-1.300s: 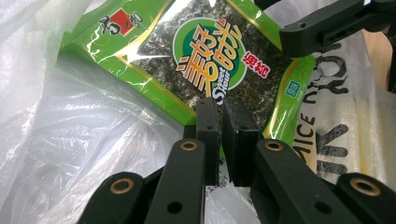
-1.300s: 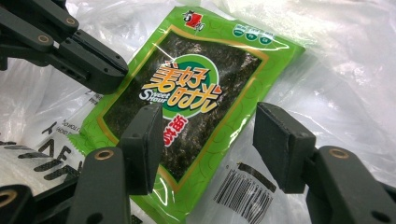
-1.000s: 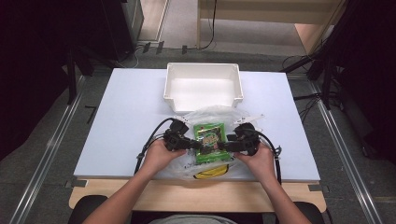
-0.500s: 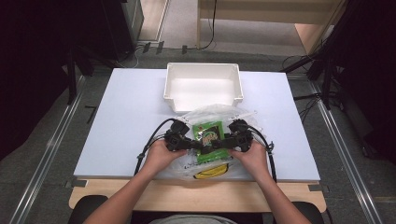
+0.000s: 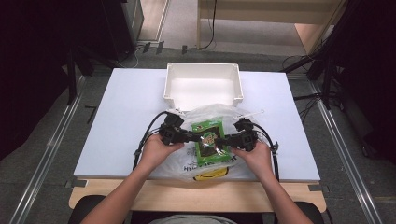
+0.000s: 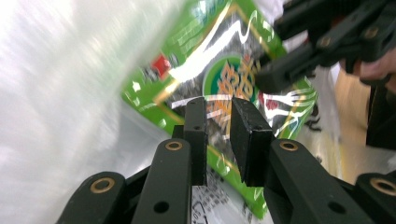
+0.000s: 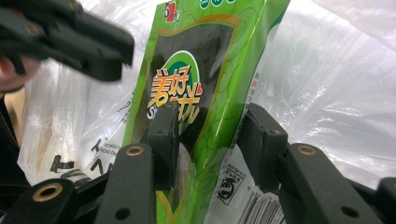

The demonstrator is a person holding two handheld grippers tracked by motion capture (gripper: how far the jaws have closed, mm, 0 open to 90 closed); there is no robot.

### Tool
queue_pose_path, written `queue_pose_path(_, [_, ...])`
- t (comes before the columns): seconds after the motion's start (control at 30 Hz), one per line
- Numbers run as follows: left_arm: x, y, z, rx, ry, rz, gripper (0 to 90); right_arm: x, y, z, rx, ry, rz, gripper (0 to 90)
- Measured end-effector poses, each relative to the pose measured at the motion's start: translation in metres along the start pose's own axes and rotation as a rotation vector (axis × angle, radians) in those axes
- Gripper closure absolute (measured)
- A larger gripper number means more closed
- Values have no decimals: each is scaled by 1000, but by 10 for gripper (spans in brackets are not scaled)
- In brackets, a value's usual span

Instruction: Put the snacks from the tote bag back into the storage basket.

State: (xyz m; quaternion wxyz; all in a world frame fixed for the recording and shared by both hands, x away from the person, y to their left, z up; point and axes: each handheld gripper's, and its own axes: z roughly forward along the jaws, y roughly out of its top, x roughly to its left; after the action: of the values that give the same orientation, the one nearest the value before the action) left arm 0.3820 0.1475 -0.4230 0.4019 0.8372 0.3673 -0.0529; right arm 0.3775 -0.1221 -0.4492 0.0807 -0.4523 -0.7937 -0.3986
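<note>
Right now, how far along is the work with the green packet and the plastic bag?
Done: the green packet lies on top of the white plastic bag, in front of the white bin. In hand: the right gripper, jaws just closing, straddles the packet's edge without pinching it yet; the left gripper has just opened. Left: gripping and moving the packet; where to, I cannot tell.

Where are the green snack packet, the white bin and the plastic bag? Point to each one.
green snack packet (image 5: pixel 208 140), high view, middle of its printed front
white bin (image 5: pixel 203 68), high view, far rim
plastic bag (image 5: pixel 212 113), high view, bare upper part beyond the packet
</note>
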Motion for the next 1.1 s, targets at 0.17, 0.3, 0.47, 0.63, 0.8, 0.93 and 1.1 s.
queue_pose_path(0.17, [4, 13, -3, -6, 36, 8, 777, 0, 0, 2, 5, 4, 2, 604])
queue_pose_path(0.3, [13, 22, -1, -17, 50, -10, 783, 0, 0, 2, 9, 8, 7, 609])
queue_pose_path(0.47, [25, 31, 4, -12, 71, -40, 786, -2, -1, 0, 9, 21, 9, 621])
queue_pose_path(0.63, [37, 31, 9, 9, 79, -65, 785, -1, -3, -5, -1, 42, 14, 645])
queue_pose_path(0.8, [43, 30, 10, 13, 89, -77, 783, 1, -5, -14, -33, 88, 17, 697])
queue_pose_path(0.93, [45, 29, 7, 16, 91, -80, 779, 4, -4, -20, -66, 115, 22, 734])
queue_pose_path(1.1, [45, 27, 1, 13, 88, -78, 764, 10, -3, -26, -90, 113, 3, 744])
